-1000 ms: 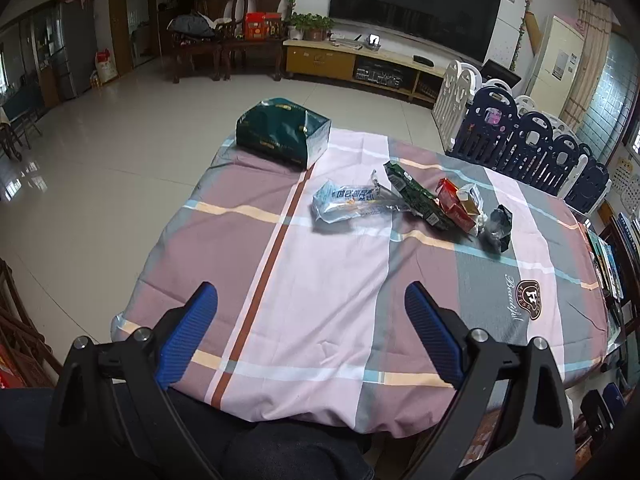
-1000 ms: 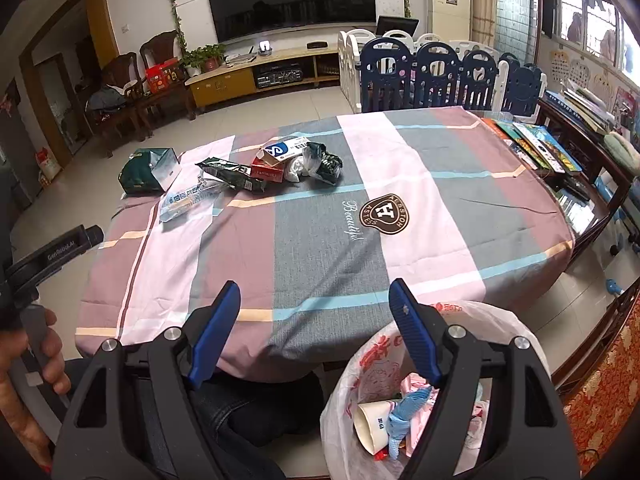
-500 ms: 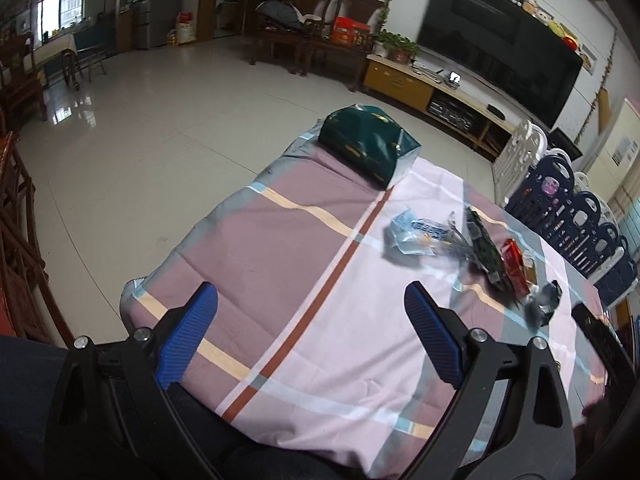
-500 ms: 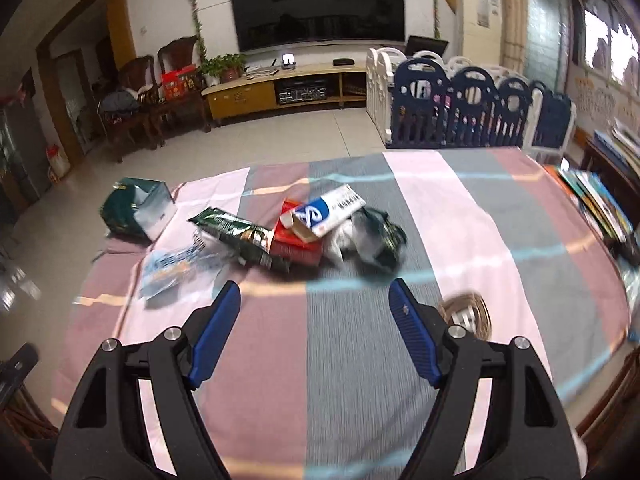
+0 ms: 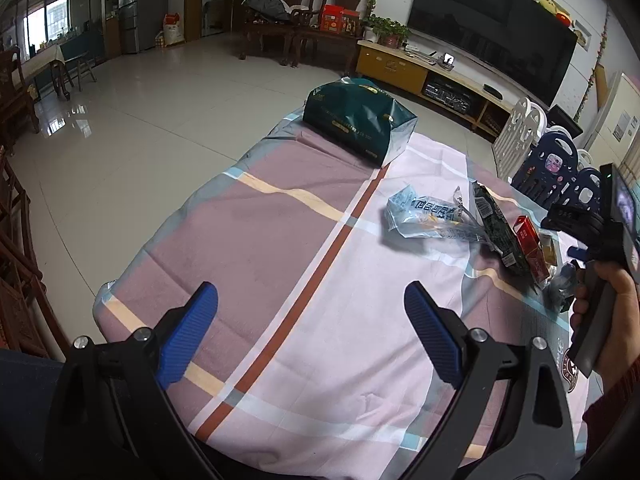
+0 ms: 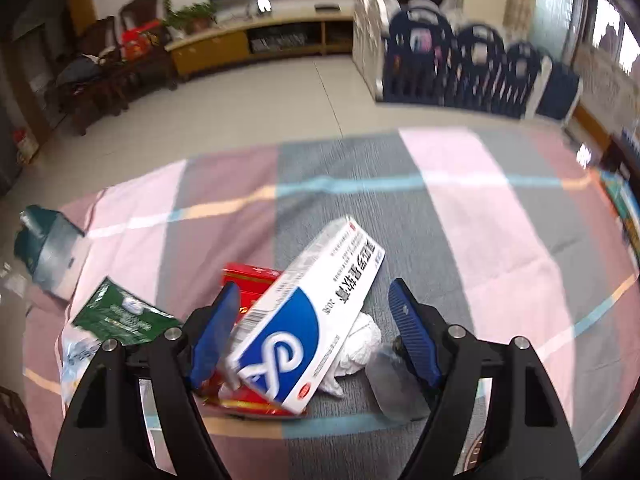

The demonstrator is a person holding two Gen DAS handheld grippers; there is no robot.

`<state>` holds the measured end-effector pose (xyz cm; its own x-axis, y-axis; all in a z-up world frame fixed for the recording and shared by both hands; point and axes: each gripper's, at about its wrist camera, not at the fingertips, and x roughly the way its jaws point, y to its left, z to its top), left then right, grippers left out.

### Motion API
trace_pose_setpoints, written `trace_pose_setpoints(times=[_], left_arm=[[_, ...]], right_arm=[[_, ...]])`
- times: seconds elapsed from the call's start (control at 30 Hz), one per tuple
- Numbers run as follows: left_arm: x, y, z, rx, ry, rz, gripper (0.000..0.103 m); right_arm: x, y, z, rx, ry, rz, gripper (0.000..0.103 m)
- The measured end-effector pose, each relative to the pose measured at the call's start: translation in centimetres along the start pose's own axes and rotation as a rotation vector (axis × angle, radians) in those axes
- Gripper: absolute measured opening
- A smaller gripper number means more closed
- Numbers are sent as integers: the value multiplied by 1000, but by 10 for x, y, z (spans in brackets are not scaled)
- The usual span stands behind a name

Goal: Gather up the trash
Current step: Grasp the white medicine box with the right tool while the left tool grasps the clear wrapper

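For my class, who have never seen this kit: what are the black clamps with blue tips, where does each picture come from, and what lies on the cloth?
No robot here: a person holds a hand-held gripper in each hand, each with a camera looking along its two blue fingers. The left gripper hovers open over bare tablecloth. The right gripper is closing around a white and blue box, not yet pressing it. That box lies on a red packet; nearby are a green wrapper, white tissue and a dark green bag.
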<state>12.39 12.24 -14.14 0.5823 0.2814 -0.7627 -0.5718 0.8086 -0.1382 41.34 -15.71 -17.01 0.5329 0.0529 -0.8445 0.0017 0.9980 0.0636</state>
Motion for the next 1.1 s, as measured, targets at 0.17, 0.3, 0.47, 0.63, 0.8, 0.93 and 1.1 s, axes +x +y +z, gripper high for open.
trace_pose_setpoints(times=[0.17, 0.3, 0.47, 0.63, 0.8, 0.93, 1.1], left_arm=[[4, 0, 0, -9, 8, -7, 94], [6, 0, -2, -4, 21, -11, 94], [8, 7, 1, -26, 21, -12, 94], [23, 3, 24, -60, 56, -64, 94], [62, -18, 61, -92, 127, -135, 94], [110, -43, 78, -89, 225, -136, 94], [145, -66, 79, 2, 294, -87, 87]], right_arm=[[2, 6, -21, -48, 55, 116, 38], [-22, 16, -57, -130, 90, 222, 27], [-55, 22, -110, -240, 129, 300, 26], [-98, 13, -160, -335, 66, 257, 26], [-118, 0, -185, -334, 0, 160, 56], [-128, -20, -186, -197, -36, 242, 61], [-121, -27, -194, -133, -31, 218, 61]])
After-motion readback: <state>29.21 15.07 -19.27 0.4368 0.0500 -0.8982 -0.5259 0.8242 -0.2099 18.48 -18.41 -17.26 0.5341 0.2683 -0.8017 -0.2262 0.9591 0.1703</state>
